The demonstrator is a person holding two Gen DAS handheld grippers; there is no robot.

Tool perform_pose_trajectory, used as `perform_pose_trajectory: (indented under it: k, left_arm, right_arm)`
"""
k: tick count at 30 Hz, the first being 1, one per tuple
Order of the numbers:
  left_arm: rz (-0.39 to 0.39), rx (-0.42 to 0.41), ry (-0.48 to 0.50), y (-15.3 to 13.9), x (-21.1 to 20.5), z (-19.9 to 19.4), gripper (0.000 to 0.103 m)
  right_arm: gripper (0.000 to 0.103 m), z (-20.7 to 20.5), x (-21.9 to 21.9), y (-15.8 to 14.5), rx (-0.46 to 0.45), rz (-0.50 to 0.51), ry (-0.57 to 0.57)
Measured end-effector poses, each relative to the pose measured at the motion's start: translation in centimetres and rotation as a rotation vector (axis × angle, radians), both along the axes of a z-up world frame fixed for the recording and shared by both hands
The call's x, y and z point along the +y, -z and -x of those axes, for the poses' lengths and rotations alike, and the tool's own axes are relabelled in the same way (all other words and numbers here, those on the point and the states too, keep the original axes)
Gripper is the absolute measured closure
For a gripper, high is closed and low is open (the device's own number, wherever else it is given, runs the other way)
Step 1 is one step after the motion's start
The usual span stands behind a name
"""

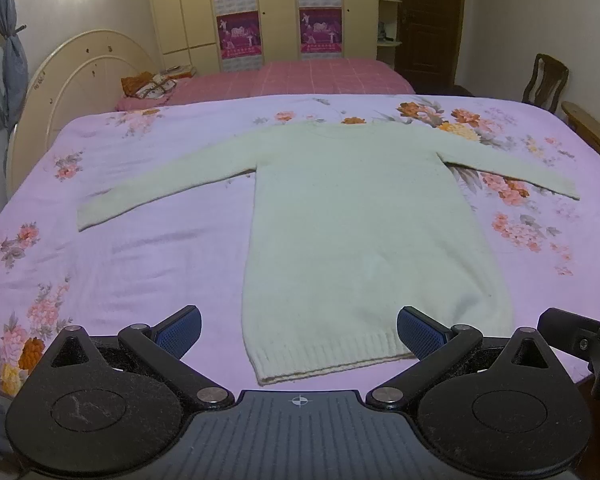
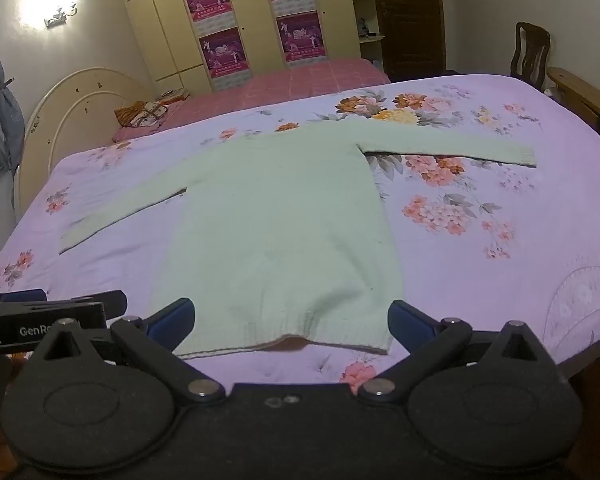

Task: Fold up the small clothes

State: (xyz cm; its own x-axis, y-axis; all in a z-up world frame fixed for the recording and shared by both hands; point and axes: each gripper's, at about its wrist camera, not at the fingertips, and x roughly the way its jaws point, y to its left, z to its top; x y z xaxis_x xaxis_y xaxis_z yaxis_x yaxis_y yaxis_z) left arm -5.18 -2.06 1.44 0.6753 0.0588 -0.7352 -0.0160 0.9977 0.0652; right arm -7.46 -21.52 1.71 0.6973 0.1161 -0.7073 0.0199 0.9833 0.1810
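Note:
A pale cream knitted sweater (image 1: 356,220) lies flat on the floral lilac bedsheet (image 1: 140,264), both sleeves spread out sideways, its ribbed hem nearest me. My left gripper (image 1: 300,330) hovers just above the hem, open wide, nothing between its blue pads (image 1: 182,326). In the right wrist view the same sweater (image 2: 276,216) lies ahead, and my right gripper (image 2: 292,318) stands open over the hem, holding nothing. The left gripper's body (image 2: 48,320) shows at that view's left edge. The right gripper's body (image 1: 580,334) shows at the right edge of the left wrist view.
A second bed with a pink checked cover (image 1: 300,76) stands behind, with folded cloth (image 1: 152,86) by its cream headboard (image 1: 80,80). Wardrobes with posters (image 1: 240,12) line the far wall. A wooden chair (image 1: 544,78) and wooden bed frame (image 2: 580,100) stand at the right.

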Motion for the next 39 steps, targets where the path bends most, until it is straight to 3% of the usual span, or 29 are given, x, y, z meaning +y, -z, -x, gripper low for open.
perform_pose_trajectory:
  k: [29, 36, 39]
  left_arm:
    - [-0.006, 0.014, -0.008, 0.7, 0.5, -1.4, 0.000]
    - [-0.015, 0.018, -0.010, 0.9, 0.4, -1.9, 0.000]
    - [-0.013, 0.018, -0.010, 0.9, 0.4, -1.9, 0.000]
  right_arm:
    - [0.001, -0.6, 0.6, 0.3, -0.002, 0.001, 0.015]
    - [0.001, -1.3, 0.7, 0.4, 0.005, -0.040, 0.016]
    - [0.001, -1.5, 0.8, 0.4, 0.014, -0.010, 0.016]
